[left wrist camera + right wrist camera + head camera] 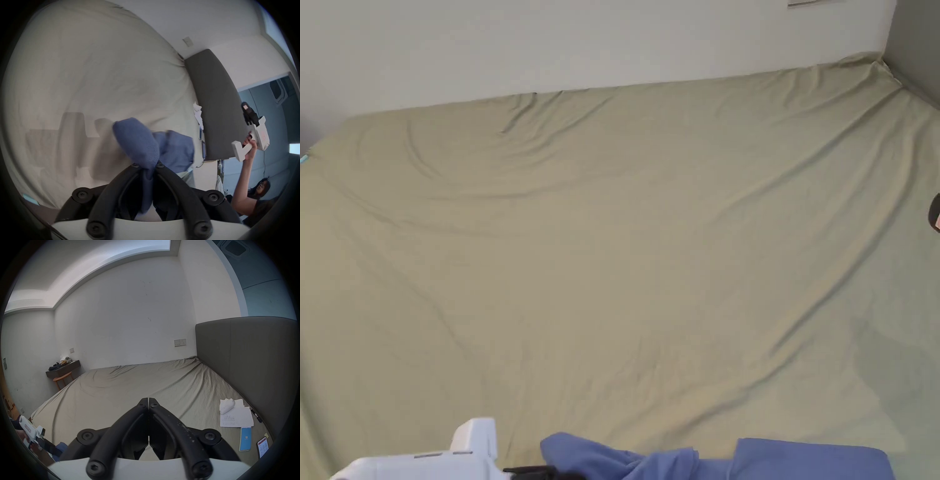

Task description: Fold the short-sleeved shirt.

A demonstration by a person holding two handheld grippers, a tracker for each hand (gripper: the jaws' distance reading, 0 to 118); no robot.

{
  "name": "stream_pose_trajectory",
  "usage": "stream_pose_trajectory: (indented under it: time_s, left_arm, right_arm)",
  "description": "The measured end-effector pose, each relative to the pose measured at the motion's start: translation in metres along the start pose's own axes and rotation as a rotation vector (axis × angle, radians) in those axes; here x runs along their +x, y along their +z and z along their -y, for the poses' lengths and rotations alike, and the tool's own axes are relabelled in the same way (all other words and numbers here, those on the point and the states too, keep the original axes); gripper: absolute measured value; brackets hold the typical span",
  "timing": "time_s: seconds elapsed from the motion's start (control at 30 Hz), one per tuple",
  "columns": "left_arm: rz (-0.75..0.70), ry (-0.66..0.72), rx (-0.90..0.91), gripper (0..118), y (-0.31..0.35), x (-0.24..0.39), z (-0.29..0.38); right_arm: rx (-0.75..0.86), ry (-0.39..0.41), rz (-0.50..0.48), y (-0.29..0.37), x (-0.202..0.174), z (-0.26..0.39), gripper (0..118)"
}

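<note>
One blue short-sleeved shirt lay bunched at the near edge of the bed, and we counted two grippers. We saw the left gripper with both jaws pinched together on a fold of the shirt, the cloth bulging out past the tips. The right gripper was held up in the air to the right, over the bed, its jaws pressed together with nothing between them. On the bed's right side, near the grey headboard, we counted two phones, a small stack of papers and one white object resting on the papers. Far left stood one dark shelf against the wall.
</note>
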State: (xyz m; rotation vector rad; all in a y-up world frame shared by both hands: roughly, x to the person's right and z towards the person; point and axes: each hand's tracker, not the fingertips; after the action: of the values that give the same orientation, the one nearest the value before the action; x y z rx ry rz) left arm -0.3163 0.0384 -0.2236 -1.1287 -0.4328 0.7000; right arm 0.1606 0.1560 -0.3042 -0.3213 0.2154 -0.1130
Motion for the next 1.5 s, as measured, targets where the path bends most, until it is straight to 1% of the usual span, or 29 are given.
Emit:
stream_pose_trajectory:
  time_s: [0.03,0.07,0.17,0.27,0.37,0.4,0.47,0.57,0.63,0.7,0.73,0.77,0.8,0.83,0.9,0.93,0.97,1.03,1.07,1.1,1.13,1.17,1.2,1.23,1.27,1.3,1.37,1.47,1.5]
  left_arm:
    - [0.054,-0.052,-0.019,10,-0.009,0.023,0.002]
    - [0.081,-0.086,-0.033,9,-0.011,0.029,-0.012]
    - [0.095,-0.158,-0.086,9,-0.066,0.080,-0.009]
    - [0.094,-0.170,-0.140,9,-0.130,0.103,-0.006]
    - [0.119,-0.120,-0.200,8,-0.188,0.120,0.006]
    - [0.114,-0.156,-0.219,8,-0.203,0.125,0.010]
    - [0.040,-0.197,-0.238,8,-0.226,0.129,0.021]
    - [-0.030,-0.198,-0.256,8,-0.249,0.119,0.025]
    - [-0.020,-0.178,-0.251,8,-0.250,0.110,0.028]
    - [0.031,-0.161,-0.221,9,-0.241,0.107,0.027]
    - [0.049,-0.157,-0.185,16,-0.234,0.100,0.028]
    - [0.078,-0.154,-0.170,36,-0.226,0.097,0.026]
    - [0.110,-0.148,-0.147,75,-0.217,0.093,0.024]
    - [0.137,-0.129,-0.117,118,-0.209,0.089,0.022]
    - [0.151,-0.093,-0.105,115,-0.183,0.082,0.028]
    - [0.219,-0.014,-0.030,117,-0.171,0.077,0.020]
    - [0.176,0.007,-0.020,117,-0.167,0.073,0.017]
    - [0.138,0.025,0.002,116,-0.160,0.064,0.025]
    - [0.137,0.024,-0.002,105,-0.164,0.063,0.025]
    - [0.144,0.025,-0.030,76,-0.170,0.063,0.024]
    - [0.138,0.028,-0.067,15,-0.188,0.066,0.023]
    - [0.095,-0.003,-0.083,3,-0.202,0.076,0.028]
    - [0.088,-0.028,-0.100,2,-0.211,0.084,0.032]
    - [0.079,-0.088,-0.158,1,-0.222,0.093,0.036]
    - [0.068,-0.124,-0.192,0,-0.239,0.090,0.039]
    - [0.073,-0.132,-0.213,0,-0.248,0.098,0.044]
    - [0.090,-0.124,-0.200,0,-0.260,0.115,0.050]
    - [0.036,-0.247,-0.227,0,-0.282,0.127,0.058]
    - [0.037,-0.248,-0.229,0,-0.288,0.131,0.058]
  right_arm:
    - [0.001,-0.003,-0.002,0.001,0.002,0.000,0]
    - [0.002,-0.007,-0.003,0.004,0.004,0.000,0]
    - [0.014,-0.016,0.003,0.014,0.015,0.000,0]
    - [0.028,-0.043,0.011,0.024,0.026,-0.001,0]
    - [0.025,-0.026,0.029,0.032,0.036,0.000,0]
    - [0.024,-0.016,0.037,0.035,0.038,0.000,0]
    - [0.025,-0.016,0.046,0.040,0.044,0.000,0]
    - [0.025,-0.025,0.058,0.043,0.044,0.001,0]
    - [0.022,-0.037,0.059,0.044,0.046,0.003,0]
    - [0.018,-0.049,0.060,0.044,0.047,0.004,0]
    - [0.017,-0.049,0.060,0.044,0.046,0.005,0]
    - [0.015,-0.049,0.056,0.043,0.051,0.007,0]
    - [0.013,-0.048,0.056,0.042,0.052,0.007,0]
    - [0.012,-0.047,0.054,0.041,0.051,0.007,0]
    - [0.013,-0.051,0.048,0.040,0.052,0.007,0]
    - [0.014,-0.052,0.045,0.039,0.052,0.007,0]
    - [0.014,-0.054,0.043,0.039,0.052,0.007,0]
    - [0.015,-0.056,0.040,0.038,0.050,0.006,0]
    - [0.014,-0.057,0.037,0.037,0.051,0.007,0]
    - [0.013,-0.060,0.037,0.037,0.052,0.007,0]
    - [0.010,-0.062,0.038,0.036,0.053,0.008,0]
    - [0.007,-0.063,0.040,0.035,0.055,0.008,0]
    - [0.005,-0.065,0.043,0.036,0.057,0.009,0]
    - [0.003,-0.064,0.045,0.038,0.059,0.009,0]
    - [0.002,-0.063,0.048,0.040,0.061,0.009,0]
    - [0.000,-0.062,0.054,0.038,0.070,0.010,0]
    - [-0.004,-0.060,0.064,0.040,0.076,0.010,0]
    - [-0.001,-0.072,0.072,0.046,0.080,0.012,0]
    - [-0.001,-0.074,0.076,0.047,0.082,0.013,0]
